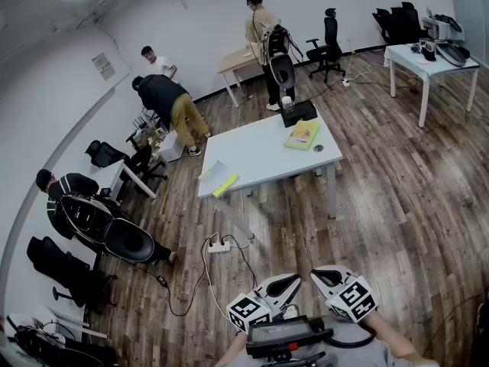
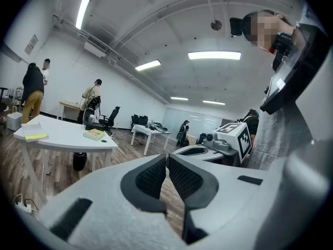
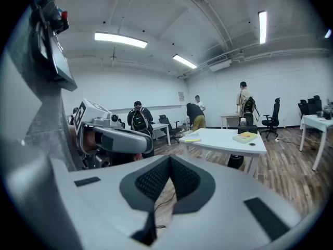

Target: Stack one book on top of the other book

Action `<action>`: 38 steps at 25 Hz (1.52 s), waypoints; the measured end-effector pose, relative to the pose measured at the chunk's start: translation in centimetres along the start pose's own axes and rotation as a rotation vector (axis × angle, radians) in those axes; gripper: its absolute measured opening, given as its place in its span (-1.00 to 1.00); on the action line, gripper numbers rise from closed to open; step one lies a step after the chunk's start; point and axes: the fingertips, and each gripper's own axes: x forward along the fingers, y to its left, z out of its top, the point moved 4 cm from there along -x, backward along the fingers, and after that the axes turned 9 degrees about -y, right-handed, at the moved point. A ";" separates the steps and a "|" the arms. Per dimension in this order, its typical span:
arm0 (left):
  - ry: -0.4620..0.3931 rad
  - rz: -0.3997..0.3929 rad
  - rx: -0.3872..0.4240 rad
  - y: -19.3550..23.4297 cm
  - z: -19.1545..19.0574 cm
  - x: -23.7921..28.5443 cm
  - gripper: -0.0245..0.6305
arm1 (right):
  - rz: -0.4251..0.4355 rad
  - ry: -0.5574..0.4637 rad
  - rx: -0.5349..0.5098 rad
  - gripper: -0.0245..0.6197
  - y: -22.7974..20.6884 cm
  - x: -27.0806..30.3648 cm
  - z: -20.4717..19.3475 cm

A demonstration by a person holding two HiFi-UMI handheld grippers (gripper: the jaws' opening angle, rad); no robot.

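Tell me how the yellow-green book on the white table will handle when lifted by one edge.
The yellow-green book looks thin and flat: probably light, unlikely to roll. If softcover, it may sag from an edge grip. On the smooth white table it would likely slide when pushed.

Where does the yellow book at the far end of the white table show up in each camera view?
Head view: yellow book above centre, at the far end of the white table.
Left gripper view: book at left, mid-height, near the table's right end.
Right gripper view: book right of centre, on the table's right end.
Shared landmark: the white table.
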 end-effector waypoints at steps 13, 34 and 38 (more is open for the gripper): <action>0.023 0.006 -0.012 0.1 -0.1 0.7 -0.86 | 0.007 0.028 0.022 -0.84 -0.3 -0.1 -0.3; 0.011 -0.015 -0.041 -1.2 -0.9 1.1 -0.86 | 0.086 -0.057 0.073 -0.83 0.9 -0.2 0.0; -0.004 -0.022 -0.041 -1.6 -0.5 1.1 -0.86 | 0.080 -0.068 0.068 -0.83 1.0 -0.8 0.6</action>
